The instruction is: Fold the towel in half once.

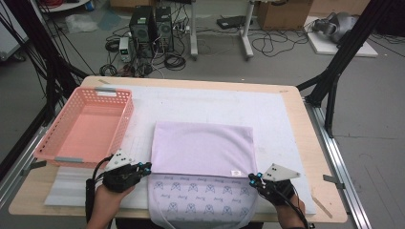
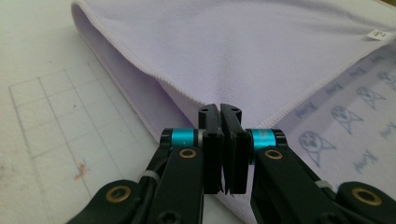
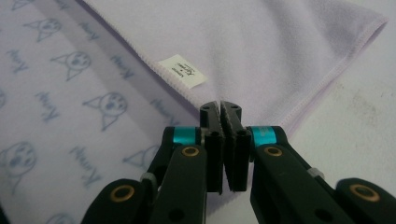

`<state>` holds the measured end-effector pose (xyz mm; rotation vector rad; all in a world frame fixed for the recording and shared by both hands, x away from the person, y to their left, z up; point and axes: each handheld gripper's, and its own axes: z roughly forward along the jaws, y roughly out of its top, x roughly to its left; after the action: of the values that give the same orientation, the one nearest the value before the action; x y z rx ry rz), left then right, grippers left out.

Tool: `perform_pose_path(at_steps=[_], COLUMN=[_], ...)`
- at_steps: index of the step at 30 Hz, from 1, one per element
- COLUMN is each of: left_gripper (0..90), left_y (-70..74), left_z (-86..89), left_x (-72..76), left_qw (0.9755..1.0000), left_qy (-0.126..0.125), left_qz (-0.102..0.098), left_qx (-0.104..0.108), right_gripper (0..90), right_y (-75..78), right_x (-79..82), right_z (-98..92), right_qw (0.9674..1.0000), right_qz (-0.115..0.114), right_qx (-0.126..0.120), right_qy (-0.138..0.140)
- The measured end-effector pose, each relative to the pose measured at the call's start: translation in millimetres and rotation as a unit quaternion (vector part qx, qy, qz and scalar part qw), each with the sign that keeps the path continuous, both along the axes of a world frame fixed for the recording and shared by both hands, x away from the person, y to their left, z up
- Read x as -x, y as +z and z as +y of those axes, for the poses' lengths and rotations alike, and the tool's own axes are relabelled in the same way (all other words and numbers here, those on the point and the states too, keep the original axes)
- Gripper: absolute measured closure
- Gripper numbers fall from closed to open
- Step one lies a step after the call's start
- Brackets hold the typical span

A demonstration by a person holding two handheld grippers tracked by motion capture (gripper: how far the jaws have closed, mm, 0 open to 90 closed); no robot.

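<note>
Towel (image 1: 202, 148) one, lilac, folded on white mat (image 1: 267, 112), my left gripper (image 1: 143, 167) and right gripper (image 1: 253, 179) both closed empty at its near fold corners, one pink basket (image 1: 86, 126) left, wooden table (image 1: 305, 129), cabled grey floor.

Black tongs (image 2: 222, 112) with cyan collars, brass screws (grey plates on top).

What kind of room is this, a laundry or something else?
Probably a lab or workshop rather than a laundry. Computer towers sit on the floor among loose cables, cardboard boxes stand behind, and a black frame rises beside the table where a lilac towel is being folded.
</note>
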<state>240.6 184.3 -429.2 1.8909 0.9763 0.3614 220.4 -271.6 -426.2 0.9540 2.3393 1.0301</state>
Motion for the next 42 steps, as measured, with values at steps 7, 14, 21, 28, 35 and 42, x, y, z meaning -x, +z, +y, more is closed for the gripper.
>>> perform_pose_path(at_steps=[7, 14, 21, 28, 35, 42], left_gripper=[87.0, 84.6, 45.0, 36.5, 34.4, 34.0], left_y=[-6.8, -11.2, -4.1, 5.9, 11.7, 9.7], left_z=[0.2, 2.2, 8.0, 2.3, -4.4, -4.8], left_x=[15.4, 25.2, 2.8, -43.3, -88.2, -121.1], left_qw=[0.9998, 0.9993, 0.9988, 0.9976, 0.9974, 0.9971], left_qy=[-0.016, -0.026, 0.015, 0.039, 0.047, 0.049], left_qz=[0.013, 0.024, 0.014, 0.012, 0.004, -0.031], left_qx=[-0.005, -0.008, 0.044, 0.055, 0.054, 0.049], right_gripper=[87.9, 85.1, 57.1, 50.4, 41.2, 30.5], right_y=[-0.9, -1.8, 4.2, 4.7, 6.1, -0.8], right_x=[17.6, 31.4, 15.3, -30.2, -81.4, -117.3], right_z=[-2.8, -4.8, -13.4, -23.2, -23.9, -21.7], right_qw=[0.9999, 0.9995, 0.9974, 0.9923, 0.9897, 0.9897], right_qz=[0.013, 0.029, -0.002, -0.009, -0.003, 0.003], right_qx=[-0.008, -0.011, -0.06, -0.074, -0.072, -0.082], right_qy=[0.003, 0.011, -0.04, -0.099, -0.124, -0.118])
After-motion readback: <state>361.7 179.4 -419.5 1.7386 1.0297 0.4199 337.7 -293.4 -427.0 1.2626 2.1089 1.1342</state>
